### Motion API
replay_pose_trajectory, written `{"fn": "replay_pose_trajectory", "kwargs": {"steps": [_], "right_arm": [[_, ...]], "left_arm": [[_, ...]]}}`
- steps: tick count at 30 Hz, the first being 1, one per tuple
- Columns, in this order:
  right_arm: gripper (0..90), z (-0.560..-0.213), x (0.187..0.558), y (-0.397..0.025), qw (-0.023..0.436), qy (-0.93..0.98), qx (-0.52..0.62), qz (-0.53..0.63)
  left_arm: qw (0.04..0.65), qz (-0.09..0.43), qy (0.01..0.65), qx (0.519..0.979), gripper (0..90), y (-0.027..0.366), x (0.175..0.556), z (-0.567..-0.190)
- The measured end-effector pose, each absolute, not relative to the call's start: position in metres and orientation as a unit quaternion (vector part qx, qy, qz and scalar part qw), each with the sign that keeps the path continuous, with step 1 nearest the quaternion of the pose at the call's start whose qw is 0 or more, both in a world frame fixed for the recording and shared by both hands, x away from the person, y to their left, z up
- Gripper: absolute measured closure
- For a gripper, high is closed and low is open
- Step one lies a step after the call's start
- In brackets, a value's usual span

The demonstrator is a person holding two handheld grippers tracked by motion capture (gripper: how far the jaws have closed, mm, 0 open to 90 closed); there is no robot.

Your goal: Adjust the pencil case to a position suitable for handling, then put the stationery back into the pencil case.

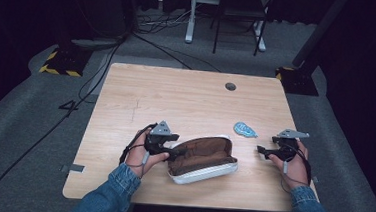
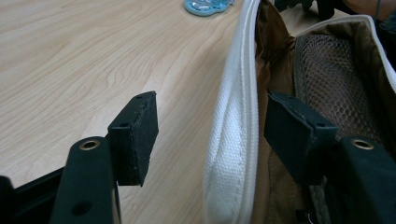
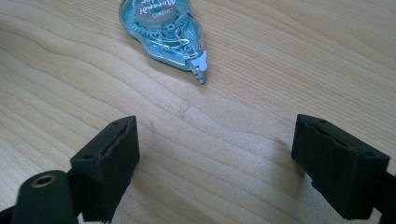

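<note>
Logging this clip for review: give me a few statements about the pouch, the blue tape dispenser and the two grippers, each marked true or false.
1. The pouch lies open on the table. True.
2. The left gripper has its fingers either side of the pouch's white rim. True.
3. The right gripper is shut on the tape dispenser. False: it is open, with the dispenser lying ahead of it, untouched.
4. The tape dispenser sits inside the pouch. False: it lies on the table beside it.

The correction tape dispenser [image 3: 163,32] carried printed lettering on its clear top face, cut off by the frame edge and too blurred to be read with certainty. No other text, number or label was legible.
</note>
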State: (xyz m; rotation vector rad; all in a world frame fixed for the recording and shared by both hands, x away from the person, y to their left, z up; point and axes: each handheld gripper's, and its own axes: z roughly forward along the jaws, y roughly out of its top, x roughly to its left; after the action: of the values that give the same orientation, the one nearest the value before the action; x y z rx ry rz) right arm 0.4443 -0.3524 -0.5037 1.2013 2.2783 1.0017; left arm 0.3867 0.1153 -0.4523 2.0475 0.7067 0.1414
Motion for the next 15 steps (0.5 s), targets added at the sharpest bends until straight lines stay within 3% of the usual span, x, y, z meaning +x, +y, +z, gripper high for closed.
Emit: {"fn": "replay_pose_trajectory", "kwargs": {"steps": [8,15], "right_arm": [[15.6,-0.503,0.446,-0.353,0.186,0.811,0.425,0.356],[29.6,-0.500,0.450,-0.359,0.175,0.803,0.437,0.365]], "left_arm": [[0.466,0.072,0.289,0.833,34.0,0.125,0.379,-0.446],[0.467,0.080,0.289,0.832,33.9,0.138,0.369,-0.440]]}}
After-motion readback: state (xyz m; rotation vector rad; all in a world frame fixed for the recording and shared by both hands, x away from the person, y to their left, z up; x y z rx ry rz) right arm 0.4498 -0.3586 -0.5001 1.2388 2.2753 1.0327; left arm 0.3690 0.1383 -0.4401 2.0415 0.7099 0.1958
